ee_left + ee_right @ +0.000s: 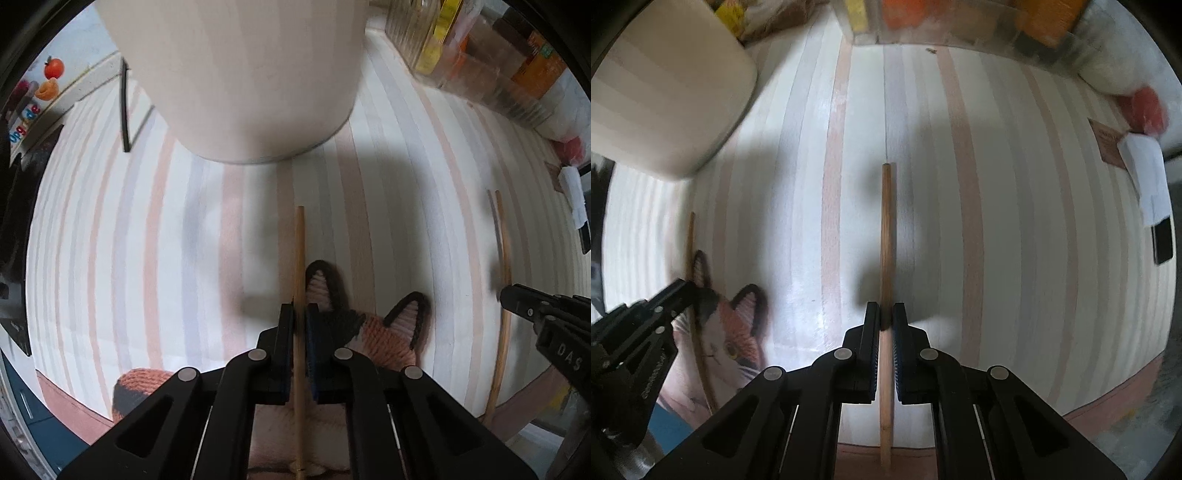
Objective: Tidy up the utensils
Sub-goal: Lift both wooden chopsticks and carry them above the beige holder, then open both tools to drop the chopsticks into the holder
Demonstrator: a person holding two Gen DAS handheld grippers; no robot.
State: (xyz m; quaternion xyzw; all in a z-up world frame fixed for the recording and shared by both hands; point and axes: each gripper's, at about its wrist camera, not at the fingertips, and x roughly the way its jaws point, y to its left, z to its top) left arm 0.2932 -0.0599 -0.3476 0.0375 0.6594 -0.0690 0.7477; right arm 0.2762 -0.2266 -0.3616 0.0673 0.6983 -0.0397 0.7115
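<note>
Both grippers clamped, one chopstick each, over the striped tablecloth (1015,206).

Left gripper (300,314): pads squeezed on a light wooden chopstick (299,251) that runs straight ahead between the fingers, tip toward the cream container (236,74); knitted cat mat (384,332) sits just under and right of the fingers. Right gripper (885,314): jaws pinched on a darker chopstick (886,229), held over bare cloth. In the left view the right gripper (517,299) shows at the right edge with its chopstick (504,258). Jars and packets (480,55) line the far edge of the table.
</note>
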